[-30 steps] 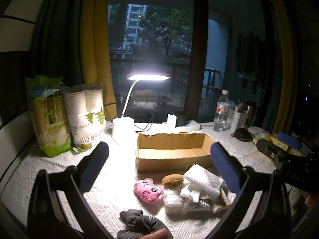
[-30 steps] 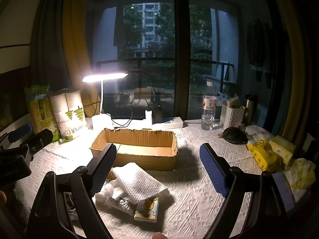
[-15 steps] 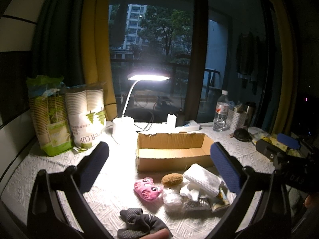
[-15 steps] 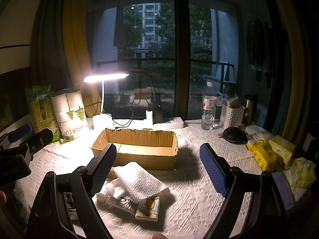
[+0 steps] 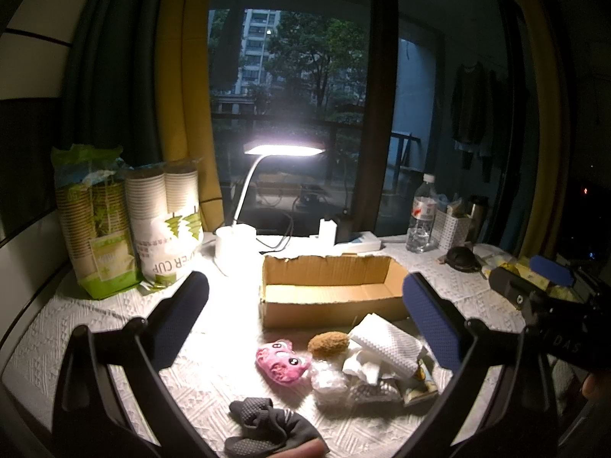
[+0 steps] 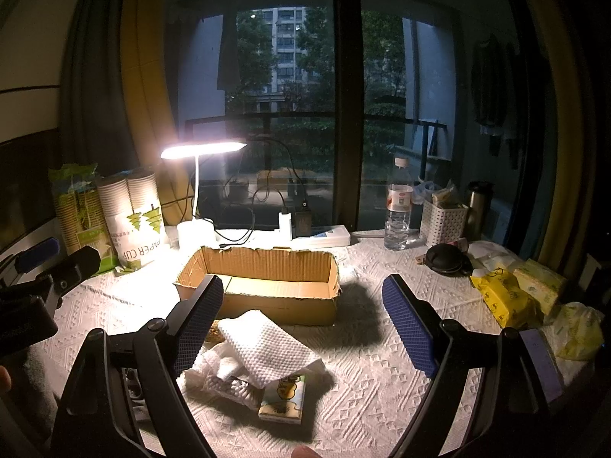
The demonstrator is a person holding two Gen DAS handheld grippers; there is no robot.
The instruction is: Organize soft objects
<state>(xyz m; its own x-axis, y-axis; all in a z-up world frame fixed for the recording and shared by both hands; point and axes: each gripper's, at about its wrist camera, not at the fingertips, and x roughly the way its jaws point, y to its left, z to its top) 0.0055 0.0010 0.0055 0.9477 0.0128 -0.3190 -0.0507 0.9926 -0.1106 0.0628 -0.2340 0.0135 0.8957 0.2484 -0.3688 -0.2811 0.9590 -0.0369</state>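
Note:
An open cardboard box [image 5: 332, 290] [image 6: 263, 286] lies empty on the white tablecloth. In front of it lie a pink plush toy [image 5: 280, 360], a brown fuzzy ball [image 5: 328, 343], a white folded towel [image 5: 385, 343] [image 6: 263, 347], clear plastic bags [image 5: 328, 381], a small tissue pack [image 6: 284, 400] and dark grey socks [image 5: 267, 427]. My left gripper [image 5: 305, 316] is open and empty above the pile. My right gripper [image 6: 303, 324] is open and empty above the towel and box front.
A lit desk lamp [image 5: 267, 175] stands behind the box. Paper cup packs [image 5: 126, 229] stand at the left. A water bottle [image 6: 399, 206], white basket [image 6: 443, 221], black pouch [image 6: 445, 259] and yellow tissue packs [image 6: 508, 297] are at the right.
Both views have shifted very slightly; the objects on the table have not moved and both grippers stay open.

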